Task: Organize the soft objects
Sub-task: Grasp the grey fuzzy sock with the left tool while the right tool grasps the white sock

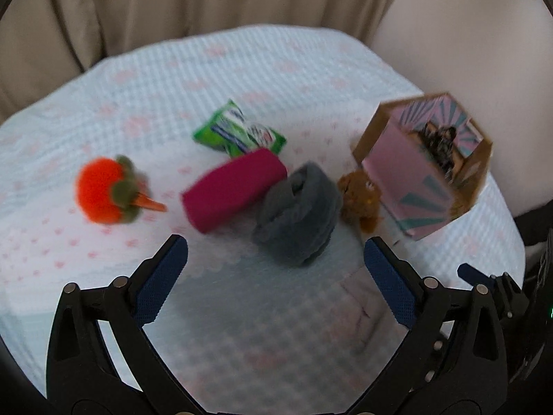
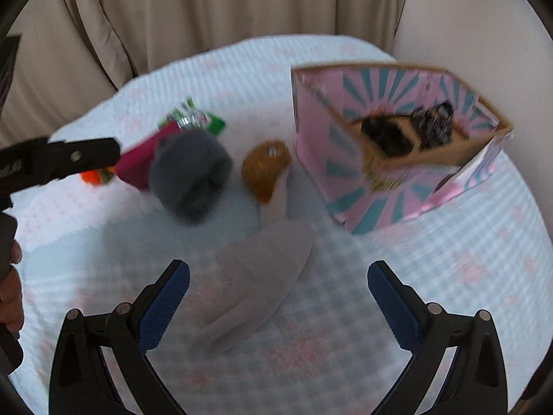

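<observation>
Two blue-padded fingers frame the bottom of each wrist view: the left gripper stands spread wide with nothing between its pads, and the right gripper is likewise wide open and empty, both held above the cloth rather than touching anything. Under them lies one table covered in a pale blue waffle-weave cloth with small pink motifs. Nearest the right gripper rests one pale grey folded cloth piece, flat on the cover; its exact kind is too blurred to tell. Beyond it, just ahead of the left gripper, sits one grey rolled sock bundle, with one magenta roll of fabric touching its left side and one small brown plush toy close on its right. Further left and apart from these lies one orange plush pumpkin-like toy with green leaves and an orange stalk. Behind the magenta roll is one green packet, apparently tissues. At the far right stands one open pink and teal cardboard box, tilted, holding some dark objects whose number and kind are blurred. In the right wrist view the left gripper's black arm and part of one hand show at the left edge. Beige curtains hang behind the table.
</observation>
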The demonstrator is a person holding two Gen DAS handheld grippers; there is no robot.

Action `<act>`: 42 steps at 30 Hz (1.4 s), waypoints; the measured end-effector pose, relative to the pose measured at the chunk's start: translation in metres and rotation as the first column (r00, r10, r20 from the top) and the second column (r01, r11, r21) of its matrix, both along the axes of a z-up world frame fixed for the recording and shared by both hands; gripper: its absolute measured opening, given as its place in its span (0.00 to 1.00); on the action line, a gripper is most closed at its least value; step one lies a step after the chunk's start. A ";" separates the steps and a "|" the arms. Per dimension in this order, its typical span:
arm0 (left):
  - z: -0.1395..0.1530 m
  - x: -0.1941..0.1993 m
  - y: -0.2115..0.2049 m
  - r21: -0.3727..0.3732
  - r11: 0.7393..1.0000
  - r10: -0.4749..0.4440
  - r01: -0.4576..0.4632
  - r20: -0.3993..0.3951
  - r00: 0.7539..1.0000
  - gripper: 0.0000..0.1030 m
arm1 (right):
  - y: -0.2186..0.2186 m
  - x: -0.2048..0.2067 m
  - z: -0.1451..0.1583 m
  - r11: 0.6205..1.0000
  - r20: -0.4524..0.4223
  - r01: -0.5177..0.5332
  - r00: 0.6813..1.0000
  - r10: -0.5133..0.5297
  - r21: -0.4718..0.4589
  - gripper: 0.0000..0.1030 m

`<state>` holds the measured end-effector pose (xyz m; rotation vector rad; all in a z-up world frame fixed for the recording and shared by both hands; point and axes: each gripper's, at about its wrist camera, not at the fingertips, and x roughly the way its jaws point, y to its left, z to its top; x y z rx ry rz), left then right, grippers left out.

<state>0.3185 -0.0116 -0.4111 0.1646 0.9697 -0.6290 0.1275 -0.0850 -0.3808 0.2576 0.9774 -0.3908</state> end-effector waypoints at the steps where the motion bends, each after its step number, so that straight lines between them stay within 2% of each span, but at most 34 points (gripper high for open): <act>1: -0.013 0.002 -0.006 0.000 1.000 -0.005 0.005 -0.005 1.000 0.97 | 0.000 0.001 -0.011 1.000 -0.011 0.004 1.000 -0.004 0.005 1.00; 6: -0.047 0.011 -0.027 0.010 1.000 -0.025 0.025 -0.009 1.000 0.96 | 0.006 0.003 -0.047 0.999 -0.037 -0.013 0.999 0.014 0.029 0.95; 10: -0.063 0.020 -0.041 0.013 0.999 -0.038 0.038 0.012 0.999 0.95 | 0.013 0.004 -0.064 0.999 -0.057 -0.024 0.998 0.025 0.024 0.83; 12: -0.069 0.023 -0.046 0.023 0.998 -0.057 0.056 0.021 0.998 0.95 | 0.017 0.003 -0.067 1.000 -0.043 -0.025 0.999 0.025 0.006 0.82; 13: -0.071 0.024 -0.048 0.028 0.998 -0.064 0.064 0.023 0.998 0.92 | 0.018 0.003 -0.067 1.000 -0.037 -0.031 0.999 0.031 -0.002 0.77; 15: -0.077 0.025 -0.053 0.043 0.996 -0.082 0.081 0.018 0.996 0.73 | 0.021 0.004 -0.067 0.999 -0.034 -0.047 0.998 0.047 -0.008 0.69; 16: -0.080 0.026 -0.055 0.052 0.995 -0.087 0.087 0.010 0.996 0.69 | 0.023 0.005 -0.066 0.998 -0.032 -0.057 0.998 0.057 -0.014 0.63; 18: -0.082 0.027 -0.056 0.061 0.995 -0.086 0.085 0.011 0.996 0.62 | 0.026 0.006 -0.065 0.997 -0.031 -0.079 0.996 0.078 -0.019 0.54; 23: -0.079 0.027 -0.049 0.032 0.997 -0.068 0.069 -0.005 0.998 0.51 | 0.033 0.007 -0.059 0.991 -0.027 -0.134 0.991 0.134 0.001 0.24; 26: -0.076 0.028 -0.046 0.023 0.998 -0.054 0.054 -0.026 0.998 0.48 | 0.032 0.004 -0.055 0.990 -0.028 -0.141 0.990 0.142 0.014 0.16; 34: -0.050 0.020 -0.037 0.024 0.999 -0.033 0.034 -0.014 0.999 0.48 | 0.010 -0.003 -0.034 0.993 -0.017 -0.118 0.993 0.119 0.025 0.13; 38: -0.028 0.013 -0.033 0.016 1.000 -0.021 0.021 -0.006 1.000 0.48 | 0.002 -0.012 -0.013 0.993 -0.006 -0.116 0.993 0.116 0.011 0.13; 42: 0.006 0.007 -0.027 0.002 1.000 0.011 -0.011 -0.008 1.000 0.48 | 0.000 -0.023 0.021 0.993 0.014 -0.116 0.993 0.116 -0.004 0.13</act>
